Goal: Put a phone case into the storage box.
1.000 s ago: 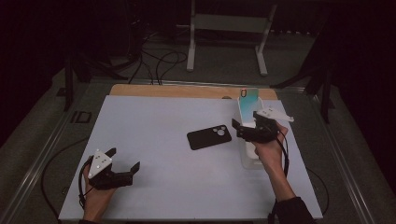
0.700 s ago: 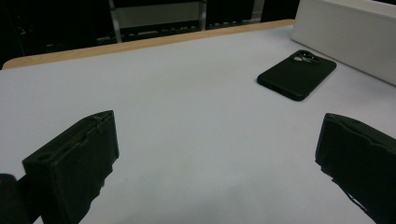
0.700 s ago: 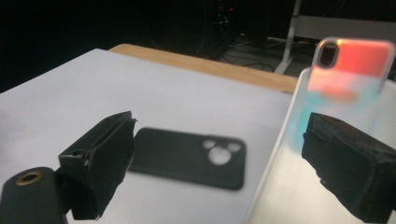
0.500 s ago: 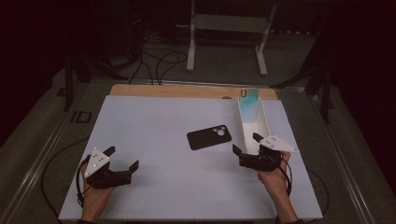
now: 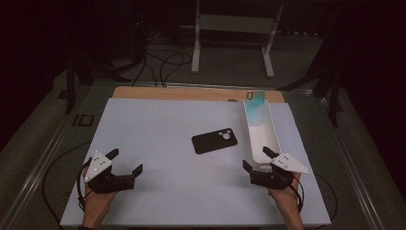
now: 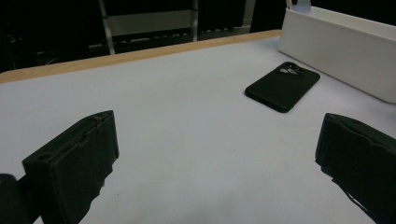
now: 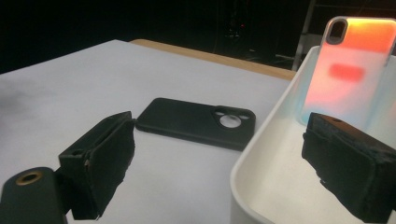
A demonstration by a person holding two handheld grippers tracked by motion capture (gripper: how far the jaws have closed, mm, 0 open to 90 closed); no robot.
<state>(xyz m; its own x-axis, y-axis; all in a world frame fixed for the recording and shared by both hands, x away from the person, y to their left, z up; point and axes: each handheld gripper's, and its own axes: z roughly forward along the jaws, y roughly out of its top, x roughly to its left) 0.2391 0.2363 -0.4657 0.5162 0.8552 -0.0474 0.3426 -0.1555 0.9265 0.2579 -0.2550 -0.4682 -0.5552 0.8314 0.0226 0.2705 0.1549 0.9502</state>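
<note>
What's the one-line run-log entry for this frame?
left hand-held gripper: open, empty | right hand-held gripper: open, empty, at near end of white tray | black phone case: flat on table | iridescent case: upright in tray

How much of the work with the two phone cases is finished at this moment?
One part looks done: the iridescent phone case leans inside the long white plastic tray. Nothing is in hand: the right hand-held gripper sits open at the tray's near end, the left hand-held gripper open near the table's front left. The black phone case lies on the white table, probably next.
</note>
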